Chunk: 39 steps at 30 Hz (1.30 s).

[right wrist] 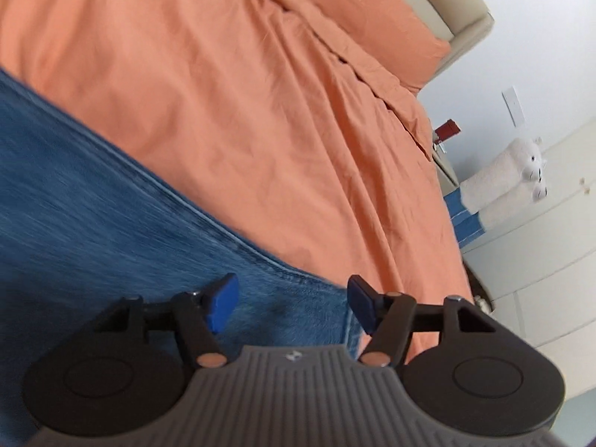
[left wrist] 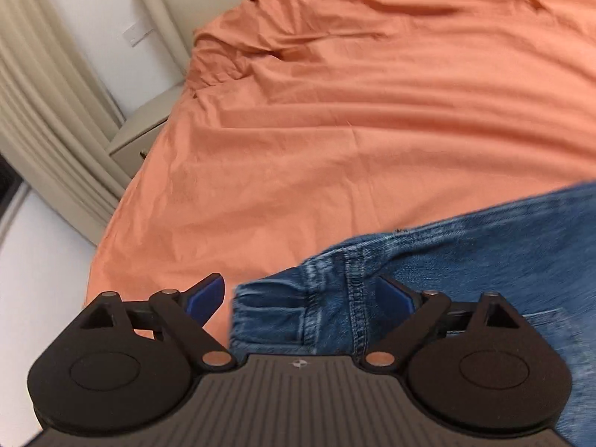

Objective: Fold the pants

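Note:
Blue denim pants (left wrist: 465, 260) lie flat on an orange bed sheet (left wrist: 335, 130). In the left wrist view my left gripper (left wrist: 301, 298) is open and hovers over the waistband end, with a belt loop and seam between its blue pads (left wrist: 206, 296). In the right wrist view the pants (right wrist: 93, 205) fill the left side. My right gripper (right wrist: 292, 303) is open and empty over the leg end near the hem edge, with its blue pads (right wrist: 223, 300) apart. Both views are blurred by motion.
The sheet (right wrist: 279, 111) covers the bed, with an orange pillow (right wrist: 372, 18) at the head. A beige headboard (left wrist: 160, 11), nightstand (left wrist: 141, 134) and curtain (left wrist: 44, 111) stand left. White plush toys (right wrist: 510, 178) and a white cabinet (right wrist: 551, 260) stand right.

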### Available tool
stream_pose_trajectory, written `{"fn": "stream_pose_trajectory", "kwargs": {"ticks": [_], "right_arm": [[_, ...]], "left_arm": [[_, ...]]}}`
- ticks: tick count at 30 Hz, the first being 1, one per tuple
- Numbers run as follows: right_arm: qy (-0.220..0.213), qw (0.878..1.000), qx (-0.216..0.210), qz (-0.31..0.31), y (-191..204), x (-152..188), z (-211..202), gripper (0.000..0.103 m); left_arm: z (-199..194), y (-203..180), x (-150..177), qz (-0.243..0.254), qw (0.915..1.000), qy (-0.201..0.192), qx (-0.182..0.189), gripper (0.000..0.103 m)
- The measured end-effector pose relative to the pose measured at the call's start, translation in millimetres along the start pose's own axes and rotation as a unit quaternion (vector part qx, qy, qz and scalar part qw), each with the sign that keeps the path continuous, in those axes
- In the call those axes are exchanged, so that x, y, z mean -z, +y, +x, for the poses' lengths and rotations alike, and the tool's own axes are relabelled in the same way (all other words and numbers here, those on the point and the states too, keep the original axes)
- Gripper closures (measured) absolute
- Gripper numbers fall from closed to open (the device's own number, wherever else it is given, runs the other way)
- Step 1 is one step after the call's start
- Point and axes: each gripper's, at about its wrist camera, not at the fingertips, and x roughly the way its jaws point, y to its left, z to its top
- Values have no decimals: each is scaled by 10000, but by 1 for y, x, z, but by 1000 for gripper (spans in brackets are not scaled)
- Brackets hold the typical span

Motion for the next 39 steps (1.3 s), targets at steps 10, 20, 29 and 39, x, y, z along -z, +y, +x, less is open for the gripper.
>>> {"fn": "stream_pose_trajectory", "kwargs": {"ticks": [10,20,29,39], "right_arm": [[-461,9642,-2201,1408,79,21,-115,42],[-598,9396,-2785,1897,146,45,-158,44],[-137,9281,-2007,3134,59,93,-139,53],[0,8626,-1633,4787,-41,175,-108,61]], "left_arm": [[-51,93,83,-2476,9605,78,1267,9],[23,120,210,-5944,7546,-54,2779,20],[-17,106,153,-4963,8471,-587,1810,83],[21,82,145,-4354,8960,-26,875,83]]}}
